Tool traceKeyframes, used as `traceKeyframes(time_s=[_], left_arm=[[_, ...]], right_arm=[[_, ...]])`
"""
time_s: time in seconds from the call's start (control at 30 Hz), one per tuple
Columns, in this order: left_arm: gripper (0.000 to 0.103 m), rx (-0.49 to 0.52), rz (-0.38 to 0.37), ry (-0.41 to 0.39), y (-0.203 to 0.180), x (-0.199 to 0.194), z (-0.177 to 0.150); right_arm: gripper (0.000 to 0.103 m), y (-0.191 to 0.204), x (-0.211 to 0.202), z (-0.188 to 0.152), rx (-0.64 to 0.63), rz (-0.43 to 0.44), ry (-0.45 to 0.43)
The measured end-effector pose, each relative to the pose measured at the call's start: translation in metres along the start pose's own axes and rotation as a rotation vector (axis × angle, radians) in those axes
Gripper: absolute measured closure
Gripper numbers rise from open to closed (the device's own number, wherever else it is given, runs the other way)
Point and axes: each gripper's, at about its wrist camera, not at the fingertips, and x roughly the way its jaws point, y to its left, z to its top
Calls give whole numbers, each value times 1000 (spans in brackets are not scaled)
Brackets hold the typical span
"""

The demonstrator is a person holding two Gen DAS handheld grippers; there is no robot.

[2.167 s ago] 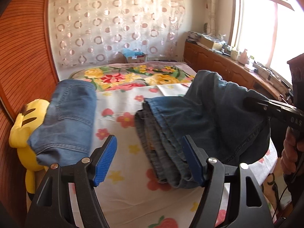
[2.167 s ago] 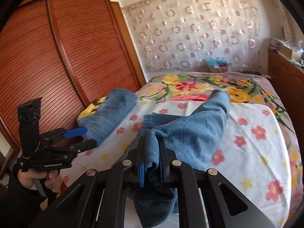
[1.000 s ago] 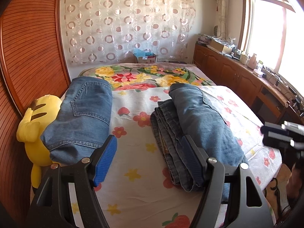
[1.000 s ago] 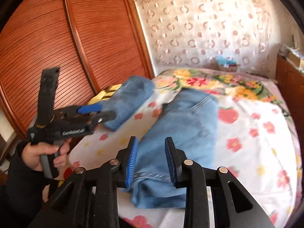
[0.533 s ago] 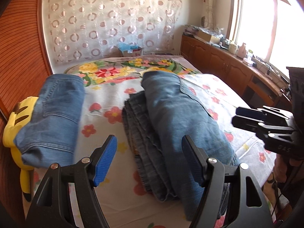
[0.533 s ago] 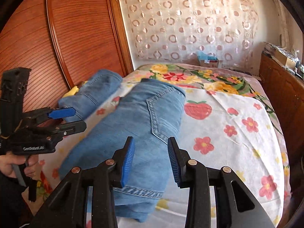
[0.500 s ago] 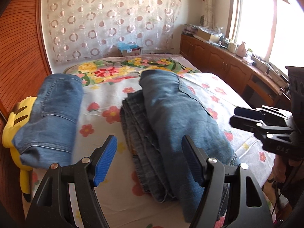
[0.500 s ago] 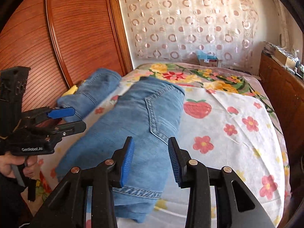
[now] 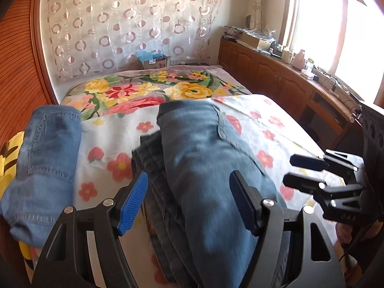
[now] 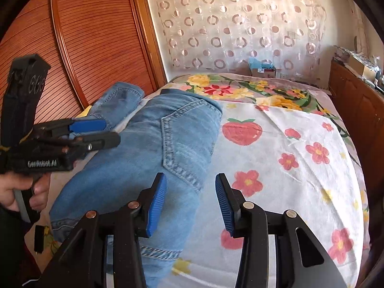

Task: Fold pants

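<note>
The folded pants (image 10: 148, 158) lie on the floral bed sheet (image 10: 288, 168) at centre frame. The right gripper (image 10: 189, 204), jaws just widening, grips nothing; the left gripper (image 9: 187, 204) is spread, empty.

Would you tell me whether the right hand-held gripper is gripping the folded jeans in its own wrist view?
No, the right hand-held gripper has its jaws apart above the folded jeans, with no denim pinched between them.

The near end of the folded jeans (image 9: 206, 168) is running off the bottom edge behind the gripper frames. A yellow plush toy (image 9: 8, 158) is lying mostly buried under another folded pair (image 9: 45, 163), and the clutter along the sideboard (image 9: 283, 55) is sitting too small to identify.
</note>
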Motion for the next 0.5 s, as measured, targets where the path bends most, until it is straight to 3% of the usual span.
traceKeyframes(time_s=[0.27, 0.5], left_arm=[[32, -28, -27, 33, 14, 36, 34], [32, -25, -27, 90, 16, 64, 33]], right_arm=[[59, -13, 21, 10, 3, 9, 20], [58, -18, 34, 12, 5, 9, 32]])
